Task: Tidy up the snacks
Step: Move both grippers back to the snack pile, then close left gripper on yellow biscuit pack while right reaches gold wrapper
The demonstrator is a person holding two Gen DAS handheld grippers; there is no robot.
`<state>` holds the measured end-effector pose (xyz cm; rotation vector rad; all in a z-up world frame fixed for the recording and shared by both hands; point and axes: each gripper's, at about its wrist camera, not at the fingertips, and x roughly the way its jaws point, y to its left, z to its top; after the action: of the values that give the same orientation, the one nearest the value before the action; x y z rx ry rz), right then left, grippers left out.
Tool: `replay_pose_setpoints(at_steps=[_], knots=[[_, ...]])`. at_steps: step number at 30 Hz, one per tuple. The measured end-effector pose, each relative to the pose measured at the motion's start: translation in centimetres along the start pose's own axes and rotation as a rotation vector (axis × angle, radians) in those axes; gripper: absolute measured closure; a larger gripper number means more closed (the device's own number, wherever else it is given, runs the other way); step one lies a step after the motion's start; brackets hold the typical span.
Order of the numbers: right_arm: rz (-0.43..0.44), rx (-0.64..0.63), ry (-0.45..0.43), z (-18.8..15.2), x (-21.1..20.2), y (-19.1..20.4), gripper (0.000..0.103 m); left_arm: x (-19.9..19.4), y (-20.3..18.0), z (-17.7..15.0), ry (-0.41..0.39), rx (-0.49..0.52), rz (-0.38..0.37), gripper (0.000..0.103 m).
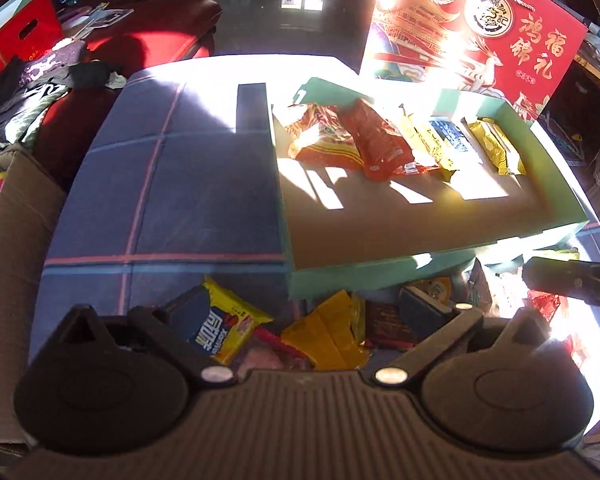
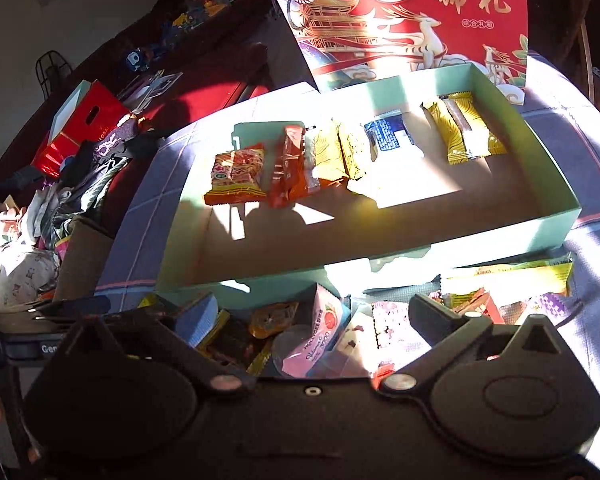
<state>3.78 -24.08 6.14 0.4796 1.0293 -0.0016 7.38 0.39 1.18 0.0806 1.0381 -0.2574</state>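
A row of wrapped snacks (image 2: 340, 156) was laid along the far wall of the shallow green box (image 2: 540, 224), whose brown card floor was otherwise bare. The packets were crinkled foil and film: an orange pillow pack (image 2: 236, 178), a red one, several gold ones and a dark blue one. More loose packets (image 2: 320, 332) were heaped on the tabletop just before the box's near wall, among them a yellow-and-blue pack (image 1: 220, 328).

The step was judged to fall between placements, with the next packet yet to be taken from the heap. The left tongs (image 1: 300, 316) and the right tongs (image 2: 316, 312) were both spread wide and empty above the heap. A grasp of thin, slippery wrappers was judged to call for a low, flat approach.

The tabletop was covered by a blue plaid cloth (image 1: 160, 184); a glossy red gift lid (image 2: 400, 20) was propped behind the box.
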Motion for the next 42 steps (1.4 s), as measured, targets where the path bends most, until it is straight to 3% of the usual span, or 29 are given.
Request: replay_pose_setpoints(at_steps=[9,17,20,24,26,28,30,33,35,42], knots=[[-0.006,0.010,0.037,-3.1,0.4,0.6,0.000,1.1,4.8,-4.1,0.055,-0.097,0.074,0.000],[0.014,-0.032,0.020,-2.9,1.0,3.5,0.001,2.6,7.0,-3.6,0.040,0.049,0.172,0.000],[0.024,-0.062,0.027,-2.7,1.7,4.9,0.010,3.4,7.5,-3.1,0.055,0.086,0.157,0.001],[0.034,-0.093,0.058,-2.8,3.2,6.9,0.031,4.4,7.2,-2.8,0.075,0.119,0.117,0.002],[0.037,-0.110,0.071,-3.0,3.9,7.9,0.038,5.0,6.7,-2.9,0.077,0.139,0.100,0.009],[0.042,-0.124,0.079,-3.2,4.5,8.8,0.044,5.2,6.6,-3.0,0.084,0.135,0.042,0.043],[0.048,-0.143,0.086,-3.4,4.9,9.8,0.052,4.6,6.6,-3.2,0.069,0.123,0.010,0.056],[0.055,-0.179,0.099,-3.6,5.7,11.1,0.064,4.1,6.8,-4.2,0.072,0.086,0.011,0.056],[0.068,-0.206,0.108,-3.7,6.2,12.1,0.066,3.3,7.3,-5.2,0.076,0.055,0.008,0.056],[0.069,-0.286,0.137,-3.8,9.2,15.0,0.067,2.1,9.3,-7.0,0.088,-0.010,0.028,0.053]])
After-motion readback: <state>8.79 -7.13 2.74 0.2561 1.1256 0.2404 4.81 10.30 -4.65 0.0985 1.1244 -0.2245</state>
